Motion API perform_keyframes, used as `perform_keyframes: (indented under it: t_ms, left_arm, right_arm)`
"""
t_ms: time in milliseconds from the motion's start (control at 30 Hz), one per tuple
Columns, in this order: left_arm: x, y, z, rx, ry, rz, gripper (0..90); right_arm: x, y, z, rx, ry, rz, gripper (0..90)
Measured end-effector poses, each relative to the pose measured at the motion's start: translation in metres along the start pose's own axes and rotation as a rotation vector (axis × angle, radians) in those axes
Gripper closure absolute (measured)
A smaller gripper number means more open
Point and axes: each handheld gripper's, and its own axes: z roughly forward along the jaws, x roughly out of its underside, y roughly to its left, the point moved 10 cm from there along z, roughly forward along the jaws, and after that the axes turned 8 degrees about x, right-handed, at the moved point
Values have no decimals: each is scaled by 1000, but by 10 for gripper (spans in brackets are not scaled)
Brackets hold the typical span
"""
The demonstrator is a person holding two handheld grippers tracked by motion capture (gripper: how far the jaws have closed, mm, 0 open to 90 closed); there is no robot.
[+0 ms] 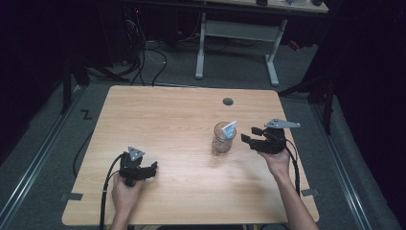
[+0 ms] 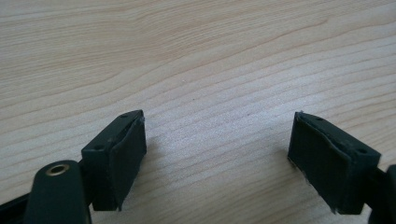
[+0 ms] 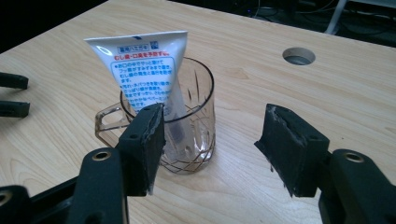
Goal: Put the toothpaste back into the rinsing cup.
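Pale wood grain covers the table (image 1: 172, 124), which stands on a grey floor in a dark room, with a white-legged desk (image 1: 237, 43) behind it. At the table's right side, the right gripper (image 3: 210, 149) is held level in the person's right hand (image 1: 278, 162), its jaws standing wide apart with nothing between the pads, pointed toward the glass mug (image 3: 187, 126). In the right gripper view the mug stands upright just beyond the left pad, near it but apart from it, its handle turned to the left of that view. A white tube (image 3: 147, 70) with blue and red print leans inside the mug, its flat crimped end up and well above the rim, tilted toward the left of that view. In the high view the mug (image 1: 222, 139) sits right of the table's middle, just left of the right gripper (image 1: 249, 135). Farther back on the table lies a round cable hole (image 1: 228, 101). Well apart, near the table's front left, the left gripper (image 2: 217, 149) rests in the person's left hand (image 1: 125, 191), its jaws also spread wide over bare wood, holding nothing. Black cables (image 1: 106, 187) trail from both grippers toward the near edge.
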Motion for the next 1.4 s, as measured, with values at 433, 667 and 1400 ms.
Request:
perform_keyframes:
  t_ms: [433,667,1400]
  left_arm:
    - [0,0,0,0,0,0,192]
    - [0,0,0,0,1,0,192]
    - [0,0,0,-1,0,0,192]
  right_arm:
    - [14,-12,-6,15,-14,59,410]
    - [23,-14,-6,18,-10,76,414]
    - [56,-17,0,42,17,117,416]
